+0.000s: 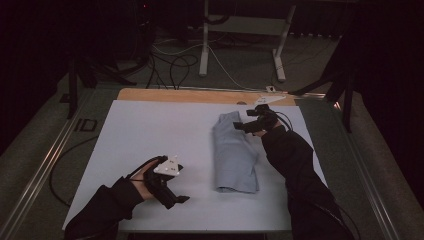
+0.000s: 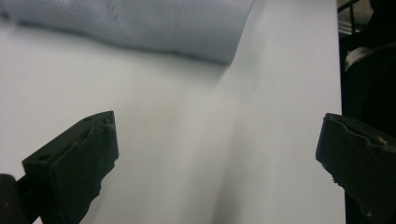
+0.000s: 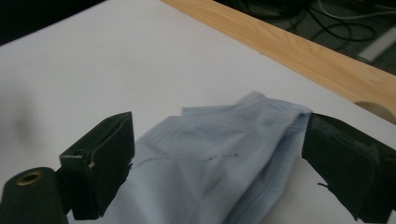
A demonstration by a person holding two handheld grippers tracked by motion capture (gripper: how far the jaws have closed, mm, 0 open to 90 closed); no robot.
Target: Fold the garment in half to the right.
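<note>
- The right hand-held gripper (image 1: 248, 125) hovered at the far end of the light-blue garment (image 1: 234, 155), its jaws spread wide; in the right gripper view they stood one on each side of the cloth's rumpled far edge (image 3: 243, 121), gripping nothing.
- The left hand-held gripper (image 1: 175, 197) rested near the front left of the counter (image 1: 150, 130), well apart from the garment, jaws also released and empty; the left gripper view showed them wide apart over bare white surface, with the garment's near end (image 2: 187, 32) beyond.
- The garment lay right of centre on the white counter as a long narrow strip running from near to far, apparently already folded lengthwise, with layered edges visible at the near end.
- Judged from this, the lengthwise folding looked done, while the strip had not yet been folded end over end.
- The far end was bunched rather than flat, so it probably needed gripping and smoothing or bringing toward the near end.
- What seemed left: closing the right jaws on the far edge, folding it toward the near end, and possibly using the left hand-held gripper to steady the near end.
- The wooden strip (image 3: 299, 56) ran along the counter's far edge, just beyond the cloth.
</note>
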